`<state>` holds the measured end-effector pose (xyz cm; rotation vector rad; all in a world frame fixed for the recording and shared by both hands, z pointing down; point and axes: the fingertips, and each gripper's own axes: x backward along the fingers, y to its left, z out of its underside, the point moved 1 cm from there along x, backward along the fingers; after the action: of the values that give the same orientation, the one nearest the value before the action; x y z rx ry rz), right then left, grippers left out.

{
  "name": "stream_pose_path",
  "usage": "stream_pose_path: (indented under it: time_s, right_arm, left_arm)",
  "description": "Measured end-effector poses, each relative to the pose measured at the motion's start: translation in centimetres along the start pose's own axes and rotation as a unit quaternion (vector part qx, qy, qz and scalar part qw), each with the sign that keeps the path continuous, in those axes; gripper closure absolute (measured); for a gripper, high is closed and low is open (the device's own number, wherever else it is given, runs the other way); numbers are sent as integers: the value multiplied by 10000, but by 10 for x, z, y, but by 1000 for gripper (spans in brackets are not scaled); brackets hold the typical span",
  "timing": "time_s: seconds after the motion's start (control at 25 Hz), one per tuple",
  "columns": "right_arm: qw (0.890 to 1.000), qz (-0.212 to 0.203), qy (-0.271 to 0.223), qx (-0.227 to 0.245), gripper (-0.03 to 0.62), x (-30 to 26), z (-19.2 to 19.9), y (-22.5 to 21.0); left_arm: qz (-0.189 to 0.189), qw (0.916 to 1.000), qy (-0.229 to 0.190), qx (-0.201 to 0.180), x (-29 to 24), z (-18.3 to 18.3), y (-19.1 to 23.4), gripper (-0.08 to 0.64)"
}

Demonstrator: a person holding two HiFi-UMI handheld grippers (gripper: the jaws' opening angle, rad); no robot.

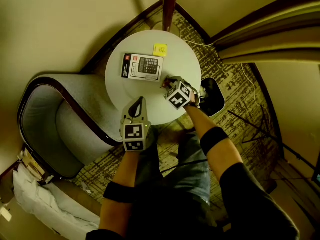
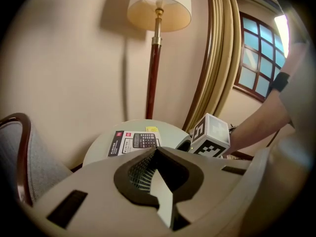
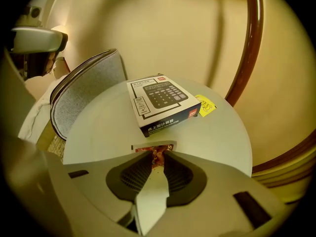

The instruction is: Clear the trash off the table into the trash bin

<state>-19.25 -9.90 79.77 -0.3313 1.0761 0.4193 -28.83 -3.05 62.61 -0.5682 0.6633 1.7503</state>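
One wrapper (image 3: 140, 147) at near edge of tabletop (image 3: 98, 127), clamped between right tool (image 3: 158, 158) pads. Calculator box (image 3: 160, 100) just beyond, yellow note (image 3: 205, 105) beside it. Left tool (image 2: 155, 151) closed tight, empty, over near rim. Black bin (image 1: 214, 98) on floor beside tabletop.

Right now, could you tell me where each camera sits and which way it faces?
Head view: on the person's head, looking steeply down on the round table, both arms, left gripper and right gripper.
Left gripper view: on that gripper, along its shut jaws towards the floor lamp; the right forearm shows.
Right gripper view: along jaws closed on a wrapper, across the table.
Shared: the calculator box, in all three.
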Motion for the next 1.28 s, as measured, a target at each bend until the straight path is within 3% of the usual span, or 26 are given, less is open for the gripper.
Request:
stream_pose_path:
  time_s: [0.2, 0.52, 0.96, 1.28]
  right_arm:
    - [9999, -27, -69, -92, 548, 6, 2, 5]
    - [9993, 41, -342, -148, 557, 52, -12, 12]
    - [9916, 473, -1145, -386, 557, 198, -49, 21]
    - [9724, 728, -1957, -1038, 557, 298, -49, 37]
  left_arm:
    - [-16, 10000, 10, 27, 2, 3, -5, 559]
    - [-20, 10000, -63, 10, 17, -7, -19, 559]
    - [-105, 9988, -362, -313, 71, -40, -36, 559]
    - [27, 9968, -524, -599, 109, -62, -61, 559]
